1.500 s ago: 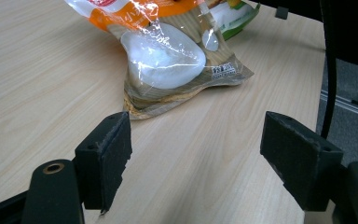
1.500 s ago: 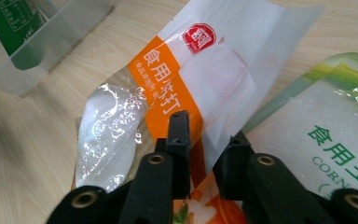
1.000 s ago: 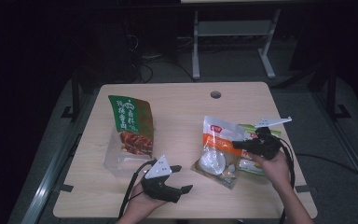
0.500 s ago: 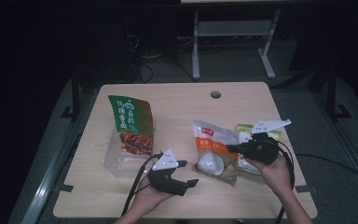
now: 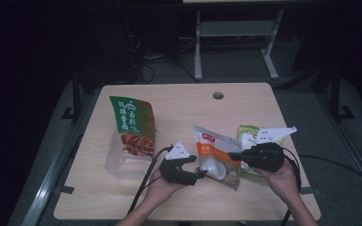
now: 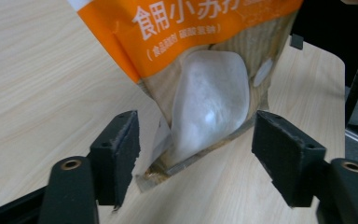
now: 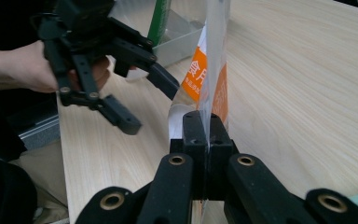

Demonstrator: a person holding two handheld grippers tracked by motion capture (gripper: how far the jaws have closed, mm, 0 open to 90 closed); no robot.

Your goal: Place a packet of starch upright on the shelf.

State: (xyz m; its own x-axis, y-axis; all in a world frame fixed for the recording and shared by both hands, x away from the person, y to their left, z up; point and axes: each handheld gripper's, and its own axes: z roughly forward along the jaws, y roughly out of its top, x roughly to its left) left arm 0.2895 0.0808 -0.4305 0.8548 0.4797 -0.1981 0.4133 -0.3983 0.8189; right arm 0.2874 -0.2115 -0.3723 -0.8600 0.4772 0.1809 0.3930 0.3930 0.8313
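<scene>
Your right gripper point(image 7: 204, 140) pinches the orange dumpling bag's point(image 5: 215, 155) edge. Your left gripper point(image 6: 196, 144), jaws spread and just closing, straddles the bag's lower corner without touching.

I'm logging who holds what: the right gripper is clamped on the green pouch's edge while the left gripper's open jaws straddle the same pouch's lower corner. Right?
Not quite. The right gripper is clamped on the orange pouch, not a green one; the right gripper view shows its jaws shut on that pouch's clear edge. The rest holds: the left gripper has open jaws either side of its lower corner.
</scene>
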